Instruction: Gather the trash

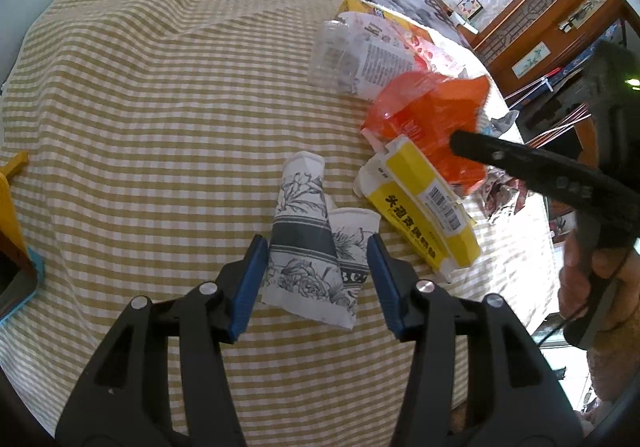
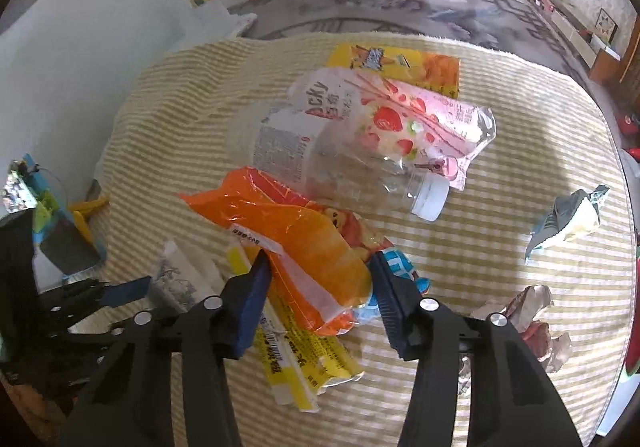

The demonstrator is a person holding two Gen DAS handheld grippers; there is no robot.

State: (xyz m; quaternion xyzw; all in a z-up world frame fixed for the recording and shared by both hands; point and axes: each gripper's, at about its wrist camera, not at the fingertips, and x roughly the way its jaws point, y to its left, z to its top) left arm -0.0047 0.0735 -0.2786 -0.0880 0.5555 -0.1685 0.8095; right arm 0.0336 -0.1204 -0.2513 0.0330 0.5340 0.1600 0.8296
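Trash lies scattered over the checked cloth [image 1: 140,95] on the surface, and both tools are poised over it — the picking-up step, I'd say. The left gripper [image 1: 316,279] hangs with its jaws apart on either side of two flattened paper cups [image 1: 308,243], pads not pressing as far as I can see; closing on them looks like the next call. The right gripper [image 2: 320,283] straddles the orange wrapper [image 2: 296,235], jaws apart too, though whether a pad touches the film I cannot tell. Counting: two cups, one orange wrapper, one yellow carton [image 1: 424,207] just beside the cups, one clear bottle [image 2: 320,155], one pink strawberry packet [image 2: 412,119], one yellow packet [image 2: 400,65] behind it, and — well apart at the right — one grey-and-white scrap [image 2: 568,219] and one crumpled wrapper [image 2: 528,311].
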